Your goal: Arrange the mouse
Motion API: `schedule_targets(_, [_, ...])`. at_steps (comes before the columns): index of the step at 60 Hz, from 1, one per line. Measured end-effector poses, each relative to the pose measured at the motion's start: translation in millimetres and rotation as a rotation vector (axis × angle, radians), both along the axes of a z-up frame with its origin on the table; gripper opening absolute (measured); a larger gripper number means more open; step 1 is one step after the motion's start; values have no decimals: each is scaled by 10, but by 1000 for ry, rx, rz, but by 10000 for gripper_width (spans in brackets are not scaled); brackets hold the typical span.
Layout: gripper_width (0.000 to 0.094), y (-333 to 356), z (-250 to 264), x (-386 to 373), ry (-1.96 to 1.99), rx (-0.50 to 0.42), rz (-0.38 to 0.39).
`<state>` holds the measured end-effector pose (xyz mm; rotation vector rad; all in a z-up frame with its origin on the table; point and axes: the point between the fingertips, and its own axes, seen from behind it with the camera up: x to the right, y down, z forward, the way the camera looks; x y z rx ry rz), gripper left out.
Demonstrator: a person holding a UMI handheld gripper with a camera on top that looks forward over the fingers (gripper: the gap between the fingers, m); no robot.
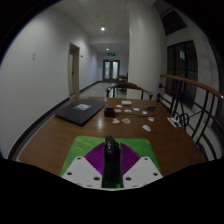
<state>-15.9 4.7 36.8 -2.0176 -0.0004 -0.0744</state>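
A black mouse (111,165) stands on edge between the two fingers of my gripper (111,148). The magenta pads press on it from both sides, so the gripper is shut on it. It is held above the near end of a long brown wooden table (60,135). A dark flat mouse mat (80,112) lies on the table beyond the fingers, to the left.
Several small white cards (132,108) are scattered over the middle and far part of the table. A small dark object (110,112) stands just right of the mat. A wooden railing (195,92) runs along the right side. A corridor with doors lies beyond.
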Motion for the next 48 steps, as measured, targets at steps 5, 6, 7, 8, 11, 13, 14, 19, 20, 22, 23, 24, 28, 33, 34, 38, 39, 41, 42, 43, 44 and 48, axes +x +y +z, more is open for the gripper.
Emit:
schedule_targets(5, [194,32,-30,50,-34,-17,-15])
schedule_targets(6, [194,32,-32,48,-37,-20,-14])
schedule_targets(7, [196,30,-33,46,-38,-24,-12])
schedule_targets(8, [196,26,-29,50,-39,-26,-9])
schedule_targets(11, [196,8,-20,55,-40,-31,-9])
schedule_targets(13, [224,-15,-27,60,-41,-43,-8])
schedule_targets(14, [246,-31,-33,62,-42,-53,-6])
schedule_targets(19, [428,-142,-34,-5,-11,-90,45])
schedule_targets(20, [479,-165,-15,-24,4,-93,55])
schedule_targets(22, [582,-230,32,-69,32,-91,87])
schedule_targets(23, [634,-273,61,-87,43,-90,103])
schedule_targets(24, [697,-321,90,-96,51,-90,118])
schedule_targets(28, [860,-518,198,-68,67,-86,157])
schedule_targets(33, [849,-809,310,78,67,-88,176])
schedule_targets(34, [848,-869,326,117,70,-90,178])
schedule_targets(38, [847,-1119,381,292,82,-99,187])
schedule_targets(39, [848,-1184,394,345,85,-103,186])
schedule_targets(41, [848,-1295,399,463,93,-109,182])
schedule_targets(42, [849,-1358,396,526,97,-113,179])
schedule_targets(43, [852,-1415,387,599,99,-117,175])
schedule_targets(44, [849,-1476,379,667,101,-122,172])
schedule_targets(48, [847,-1696,319,973,99,-146,151])
